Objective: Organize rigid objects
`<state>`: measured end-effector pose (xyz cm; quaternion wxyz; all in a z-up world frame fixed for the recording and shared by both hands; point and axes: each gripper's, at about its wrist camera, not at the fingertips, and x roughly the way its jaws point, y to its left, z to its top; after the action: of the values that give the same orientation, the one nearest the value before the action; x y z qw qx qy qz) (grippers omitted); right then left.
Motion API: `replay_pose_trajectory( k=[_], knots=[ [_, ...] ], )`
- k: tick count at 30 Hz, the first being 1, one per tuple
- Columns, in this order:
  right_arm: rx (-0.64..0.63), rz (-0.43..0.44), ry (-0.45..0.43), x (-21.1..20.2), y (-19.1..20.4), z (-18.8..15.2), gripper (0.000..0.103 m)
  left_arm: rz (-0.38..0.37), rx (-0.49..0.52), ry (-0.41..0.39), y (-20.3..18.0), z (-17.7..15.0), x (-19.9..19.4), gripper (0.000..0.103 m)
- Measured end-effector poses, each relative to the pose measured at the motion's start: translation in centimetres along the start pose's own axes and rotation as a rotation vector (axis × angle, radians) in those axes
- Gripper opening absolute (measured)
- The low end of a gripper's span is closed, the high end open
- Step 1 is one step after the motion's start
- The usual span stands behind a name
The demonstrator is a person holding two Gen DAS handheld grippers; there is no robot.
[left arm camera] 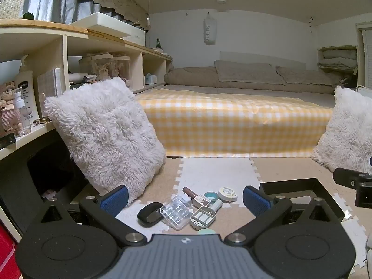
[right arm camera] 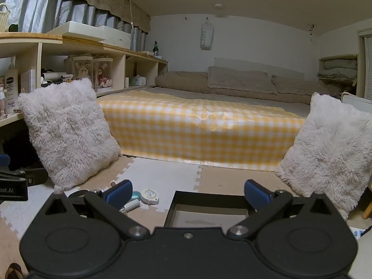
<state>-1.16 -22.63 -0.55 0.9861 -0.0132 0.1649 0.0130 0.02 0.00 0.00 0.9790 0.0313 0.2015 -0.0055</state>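
Hovering wide open and empty, left tongs face the clutter: mouse, clear case; right tongs, also open, face the black tray.

fluffy white pillow — leaning by the shelf unit | second fluffy pillow — right | yellow gingham bed cover | lotion bottle on shelf

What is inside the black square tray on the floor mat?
The black square tray shows only a bare pale bottom, nothing in it. Its near part is hidden by the right gripper, so that part cannot be checked.
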Motion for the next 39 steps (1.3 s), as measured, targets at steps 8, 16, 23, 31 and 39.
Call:
replay_pose_trajectory(
  k=[8, 16, 23, 31, 39],
  knots=[
    [0.001, -0.001, 0.003, 0.04, 0.05, 0.04, 0.103, 0.000, 0.001, 0.001, 0.00, 0.00, 0.01, 0.103],
    [0.002, -0.001, 0.004, 0.08, -0.10, -0.07, 0.103, 0.000, 0.001, 0.001, -0.01, 0.00, 0.00, 0.103],
    [0.001, -0.002, 0.005, 0.07, -0.10, -0.05, 0.103, 0.001, 0.001, 0.001, -0.01, 0.00, 0.00, 0.103],
    [0.001, -0.002, 0.005, 0.03, -0.18, -0.03, 0.103, 0.001, 0.001, 0.002, -0.01, 0.00, 0.03, 0.103],
    [0.001, -0.002, 0.004, -0.03, -0.16, 0.01, 0.103, 0.000, 0.002, 0.002, -0.01, 0.00, 0.01, 0.103]
  ],
)
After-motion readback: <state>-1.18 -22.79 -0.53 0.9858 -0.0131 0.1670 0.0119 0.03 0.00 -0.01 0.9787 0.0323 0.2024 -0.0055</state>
